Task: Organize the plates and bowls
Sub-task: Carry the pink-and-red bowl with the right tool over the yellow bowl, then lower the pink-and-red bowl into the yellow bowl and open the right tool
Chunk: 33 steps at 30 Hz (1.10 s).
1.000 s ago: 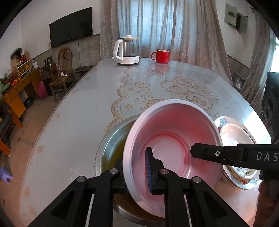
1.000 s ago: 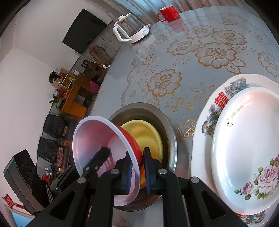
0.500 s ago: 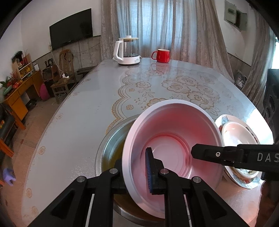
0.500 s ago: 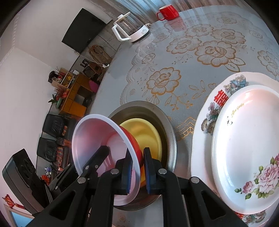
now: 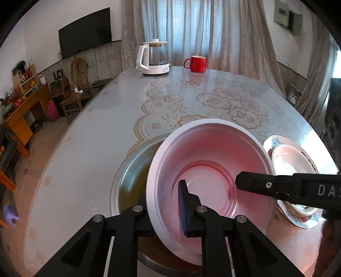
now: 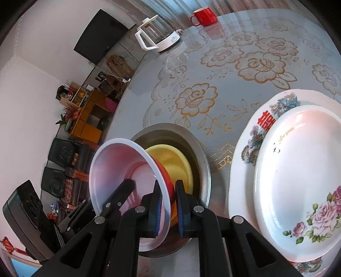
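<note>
A red bowl with a white inside [image 5: 213,162] [image 6: 125,166] is held tilted over a steel basin [image 5: 130,162] [image 6: 200,153]. A yellow bowl [image 6: 172,157] lies in the basin. My left gripper [image 5: 168,204] is shut on the red bowl's near rim. My right gripper [image 6: 168,208] is shut on its opposite rim, and one of its fingers [image 5: 277,187] shows inside the bowl in the left wrist view. Two stacked flowered plates [image 6: 298,170] [image 5: 294,157] lie to the right of the basin.
A glass kettle [image 5: 153,57] [image 6: 157,34] and a red mug [image 5: 197,63] [image 6: 204,16] stand at the table's far end. The table [image 5: 106,127] has a lace-patterned cover. Chairs and a wooden cabinet [image 5: 23,110] stand off its left side.
The red bowl stays held over the basin by both grippers. It has shifted only slightly, and the left wrist view has risen a little.
</note>
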Tool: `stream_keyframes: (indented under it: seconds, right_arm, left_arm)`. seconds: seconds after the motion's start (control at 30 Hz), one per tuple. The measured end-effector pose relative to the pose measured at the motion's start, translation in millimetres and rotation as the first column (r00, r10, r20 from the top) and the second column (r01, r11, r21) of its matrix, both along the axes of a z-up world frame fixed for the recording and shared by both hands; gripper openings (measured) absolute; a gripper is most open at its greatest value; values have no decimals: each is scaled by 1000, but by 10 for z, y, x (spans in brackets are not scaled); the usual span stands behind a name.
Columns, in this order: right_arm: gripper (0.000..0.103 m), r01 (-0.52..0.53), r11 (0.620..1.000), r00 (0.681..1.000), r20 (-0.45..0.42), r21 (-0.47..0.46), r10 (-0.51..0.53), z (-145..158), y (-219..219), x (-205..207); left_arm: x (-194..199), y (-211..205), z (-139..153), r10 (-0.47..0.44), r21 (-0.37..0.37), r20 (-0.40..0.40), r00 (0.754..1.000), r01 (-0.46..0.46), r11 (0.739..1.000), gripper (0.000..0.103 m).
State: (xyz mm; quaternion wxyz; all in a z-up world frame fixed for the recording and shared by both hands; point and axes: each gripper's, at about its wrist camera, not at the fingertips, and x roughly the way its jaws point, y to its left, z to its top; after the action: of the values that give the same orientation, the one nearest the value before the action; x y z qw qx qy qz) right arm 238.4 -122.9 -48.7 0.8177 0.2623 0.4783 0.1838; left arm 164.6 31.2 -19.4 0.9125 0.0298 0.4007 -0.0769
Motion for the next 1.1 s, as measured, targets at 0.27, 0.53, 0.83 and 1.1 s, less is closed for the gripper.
stream_keyframes:
  seconds: [0.27, 0.53, 0.83, 1.1]
  right_arm:
    - [13, 9, 1000, 1000, -12, -2, -9, -25, -44, 0]
    - [15, 4, 1000, 1000, -11, -13, -4, -40, -11, -4]
    - [18, 2, 1000, 1000, -5, -25, -2, -31, 8, -6]
    - [31, -27, 994, 998, 53, -104, 32, 91, 119, 51]
  left_arm:
    - [-4, 9, -32, -7, -26, -17, 1000, 6, 1000, 18]
    - [-60, 115, 58, 12, -78, 10, 1000, -12, 997, 56]
    - [-144, 287, 83, 64, -149, 19, 998, -60, 987, 60]
    - [-287, 581, 168, 161, -220, 66, 985, -143, 965, 69]
